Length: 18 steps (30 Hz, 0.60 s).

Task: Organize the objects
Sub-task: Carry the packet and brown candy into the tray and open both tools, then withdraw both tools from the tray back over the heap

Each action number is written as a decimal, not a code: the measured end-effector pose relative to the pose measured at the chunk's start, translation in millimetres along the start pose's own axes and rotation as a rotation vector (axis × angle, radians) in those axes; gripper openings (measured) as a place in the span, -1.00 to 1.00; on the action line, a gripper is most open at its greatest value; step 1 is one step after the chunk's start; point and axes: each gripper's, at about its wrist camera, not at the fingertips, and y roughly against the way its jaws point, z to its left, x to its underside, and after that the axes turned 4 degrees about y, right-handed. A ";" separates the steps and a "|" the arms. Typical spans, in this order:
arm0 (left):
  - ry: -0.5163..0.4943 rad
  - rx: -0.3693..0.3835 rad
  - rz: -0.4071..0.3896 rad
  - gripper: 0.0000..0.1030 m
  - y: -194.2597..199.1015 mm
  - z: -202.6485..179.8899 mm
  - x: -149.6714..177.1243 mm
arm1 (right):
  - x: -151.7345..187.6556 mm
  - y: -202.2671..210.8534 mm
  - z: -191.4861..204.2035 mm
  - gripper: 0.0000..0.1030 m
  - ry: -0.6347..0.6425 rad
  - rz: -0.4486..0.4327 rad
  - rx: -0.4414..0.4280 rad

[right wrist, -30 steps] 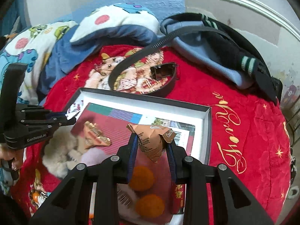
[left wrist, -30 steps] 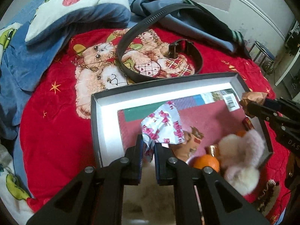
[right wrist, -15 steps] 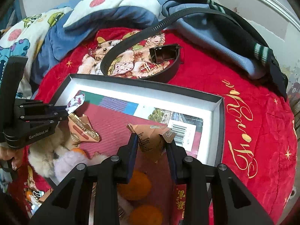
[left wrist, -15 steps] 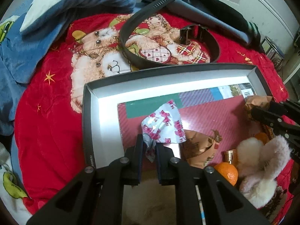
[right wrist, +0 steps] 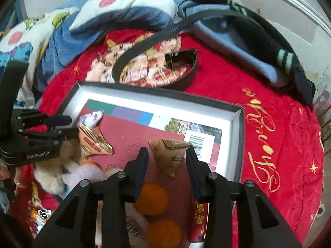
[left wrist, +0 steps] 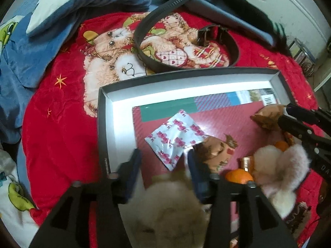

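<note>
A black-rimmed box (left wrist: 186, 73) (right wrist: 240, 140) lies on the red blanket. My left gripper (left wrist: 164, 165) (right wrist: 68, 126) is over its near left part and its jaws are opening. The white-and-pink packet (left wrist: 175, 138) lies flat on the box floor just ahead of the fingertips, free of them. My right gripper (right wrist: 167, 161) (left wrist: 286, 115) is also opening. A brown triangular packet (right wrist: 171, 155) (left wrist: 266, 115) stands between its pads, which do not press on it. A second brown packet (left wrist: 217, 150) (right wrist: 93, 142) lies beside the left gripper.
Oranges (right wrist: 152, 199), fluffy toys (left wrist: 279, 165) and a red packet (right wrist: 198, 217) fill the box's near end. A black belt (left wrist: 186, 66) curls on the blanket behind the box. Beyond it lie a blue-grey garment (right wrist: 238, 41) and a pillow (left wrist: 82, 6).
The left gripper has opened and let go of the white-and-pink packet, which dropped flat onto the box floor. The right jaws have widened around the brown packet.
</note>
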 end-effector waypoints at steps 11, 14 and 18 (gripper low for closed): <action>-0.003 0.063 -0.070 0.81 56.2 -1.8 19.6 | 16.8 65.9 16.1 -0.29 -0.027 -0.082 -0.016; -0.004 0.069 -0.086 0.81 71.6 0.6 32.3 | 34.9 87.2 23.6 -0.29 -0.020 -0.084 -0.018; -0.010 0.069 -0.109 0.81 91.9 3.9 59.4 | 63.5 112.2 34.1 -0.29 -0.001 -0.070 -0.008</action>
